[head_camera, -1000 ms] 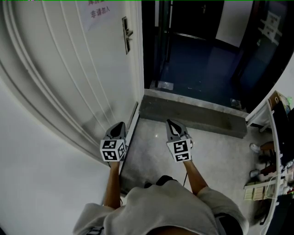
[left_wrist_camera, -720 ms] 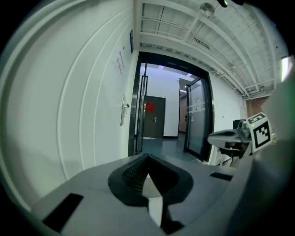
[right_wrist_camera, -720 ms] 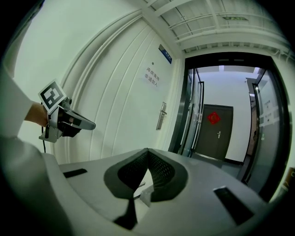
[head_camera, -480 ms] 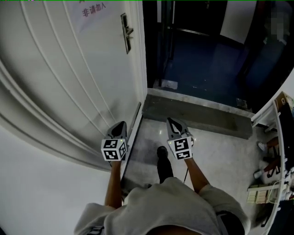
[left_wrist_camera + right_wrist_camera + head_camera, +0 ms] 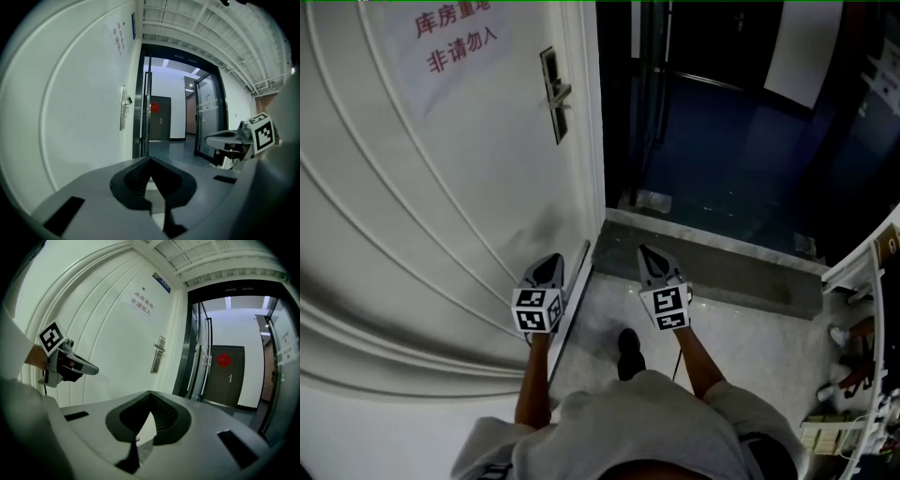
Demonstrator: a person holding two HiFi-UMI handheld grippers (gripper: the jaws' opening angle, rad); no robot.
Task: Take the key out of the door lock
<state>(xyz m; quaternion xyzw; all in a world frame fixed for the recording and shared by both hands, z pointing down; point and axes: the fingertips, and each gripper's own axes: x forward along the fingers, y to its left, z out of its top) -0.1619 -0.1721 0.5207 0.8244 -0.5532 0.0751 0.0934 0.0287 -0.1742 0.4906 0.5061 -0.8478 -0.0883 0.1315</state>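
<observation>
a: gripper status?
b: left hand-held gripper (image 5: pixel 550 262) is closed, tips meeting, nothing between them. right hand-held gripper (image 5: pixel 646 253) is the same: closed, empty. both are held low, side by side, over the pale stone floor (image 5: pixel 750 347).
a: key?
b: can't make it out, too small in every view. the silver metal lock plate with lever handle (image 5: pixel 553 94) sits at the free edge of the white panelled door (image 5: pixel 441 206), above both hand-held grippers and well apart from them.
a: door?
b: standing open, with a dark corridor (image 5: pixel 722 141) beyond. the left hand-held gripper is near the door's bottom corner, the right one in front of the opening. a white paper sign with red characters (image 5: pixel 455 42) is on the door, up-left of the lock plate. the grey stone threshold (image 5: pixel 712 267) lies just ahead of the right hand-held gripper. the person's black shoe (image 5: pixel 628 342) is on the floor between the two forearms.
</observation>
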